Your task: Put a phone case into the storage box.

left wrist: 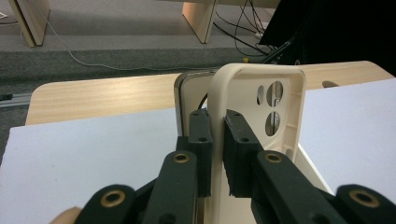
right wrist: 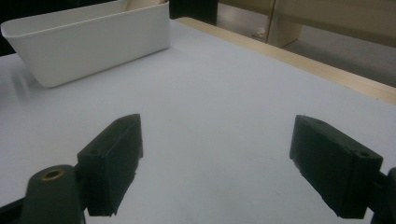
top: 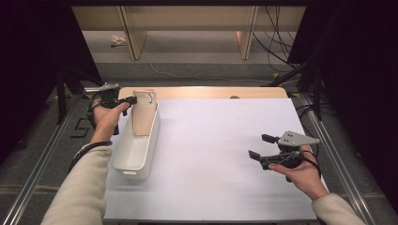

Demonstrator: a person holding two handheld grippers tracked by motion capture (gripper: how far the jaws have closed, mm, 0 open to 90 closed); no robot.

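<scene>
A beige phone case [top: 143,117] with round camera holes stands tilted inside the far end of a long white bin [top: 120,146]. My left gripper [top: 133,100] reaches in from the left and is shut on the case's upper edge. In the left gripper view both black pads press on the side wall of the case [left wrist: 238,84], with the left gripper [left wrist: 217,123] clamped around it. My right gripper [top: 258,145] hovers over the white mat at the right, open, with nothing between its jaws. The right gripper view shows the right gripper [right wrist: 219,154] spread wide and the bin [right wrist: 93,42] farther off.
A white mat [top: 216,154] covers most of the wooden table [top: 211,92]. Metal rails run along both sides of the table. Beyond the far edge are carpeted floor, wooden furniture legs and loose cables.
</scene>
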